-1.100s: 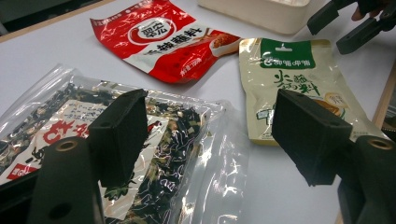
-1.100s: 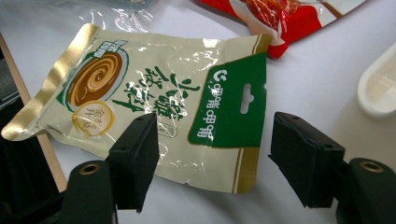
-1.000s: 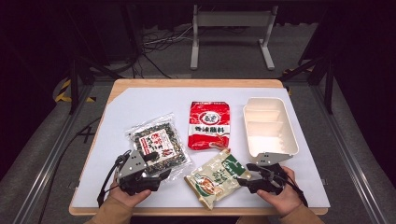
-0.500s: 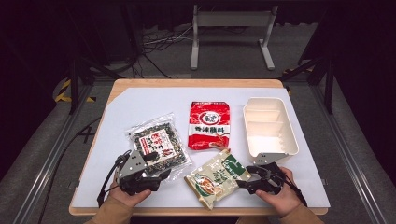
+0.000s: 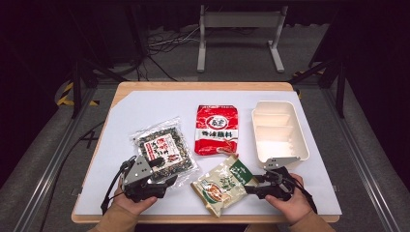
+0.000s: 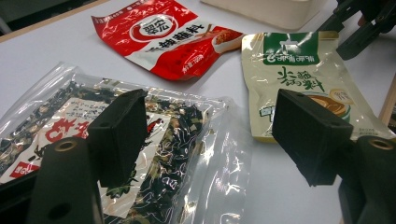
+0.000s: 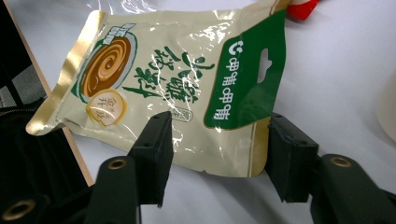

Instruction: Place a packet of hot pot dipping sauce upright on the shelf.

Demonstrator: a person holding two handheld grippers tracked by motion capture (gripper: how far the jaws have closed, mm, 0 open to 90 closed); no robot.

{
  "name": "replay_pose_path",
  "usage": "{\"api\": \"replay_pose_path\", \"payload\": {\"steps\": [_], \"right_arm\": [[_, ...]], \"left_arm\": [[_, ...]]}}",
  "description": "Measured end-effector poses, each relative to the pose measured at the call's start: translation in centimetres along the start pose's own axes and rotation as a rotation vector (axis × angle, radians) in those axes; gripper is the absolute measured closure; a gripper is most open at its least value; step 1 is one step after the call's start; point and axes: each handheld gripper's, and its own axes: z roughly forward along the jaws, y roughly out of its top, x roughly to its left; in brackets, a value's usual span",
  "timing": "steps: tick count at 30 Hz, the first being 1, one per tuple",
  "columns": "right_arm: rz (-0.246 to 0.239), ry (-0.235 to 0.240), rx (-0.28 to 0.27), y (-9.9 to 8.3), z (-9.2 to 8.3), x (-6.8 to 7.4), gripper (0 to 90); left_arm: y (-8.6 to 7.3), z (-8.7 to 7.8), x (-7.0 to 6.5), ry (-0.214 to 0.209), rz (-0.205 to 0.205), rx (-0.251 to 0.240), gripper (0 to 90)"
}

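Closing in on the beige-and-green pouch [image 5: 223,185] with our right gripper [image 5: 253,186]: the jaws have just been narrowing, and the right gripper view shows them straddling the pouch's lower edge [image 7: 187,93], one over the printed face, one just off the green header corner. We cannot see the pads pressing yet, so we count it as spread around the edge, not pinching.

Pouch lies flat near the front edge of the table [image 5: 159,106], tilted, between our two hands, just in front of the red packet [image 5: 216,129] and apart from the white tray [image 5: 279,130].

Handling, as we judge it: light, soft, glossy film that will crumple and may slip. The sealed green header with its hang hole looks the stiffest part; we would take hold there or along the side seam, well onto the film, not at the bare corner. Held by one edge, it will likely droop.

Left gripper [image 5: 164,180] rests at the near corner of the clear seaweed bag [image 5: 163,153], jaws wide apart in the left gripper view, gripping nothing.
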Motion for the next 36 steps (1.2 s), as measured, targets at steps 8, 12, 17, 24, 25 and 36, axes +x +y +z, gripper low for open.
{"api": "replay_pose_path", "payload": {"steps": [8,12,17,24,25,36], "right_arm": [[-0.020,0.003,0.028,0.2,0.9,0.5,53.9],[-0.018,-0.006,0.036,0.2,0.9,0.5,61.1],[-0.036,-0.027,0.044,0.1,1.0,0.5,70.1],[-0.052,-0.036,0.051,0.1,1.2,0.5,84.4],[-0.053,-0.034,0.052,0.1,1.3,0.5,86.4],[-0.018,-0.008,0.005,0.6,0.5,0.6,89.8]], "left_arm": [[0.0,0.0,0.0,0.000,0.004,-0.002,27.2],[0.0,0.0,0.0,0.001,0.005,-0.002,27.2],[0.0,0.0,0.0,0.000,0.002,-0.001,27.2],[0.0,0.0,0.0,-0.001,0.006,-0.001,27.1],[0.0,0.0,0.0,-0.001,0.006,-0.001,27.1],[0.0,-0.1,0.0,0.005,0.008,-0.004,27.1]]}}
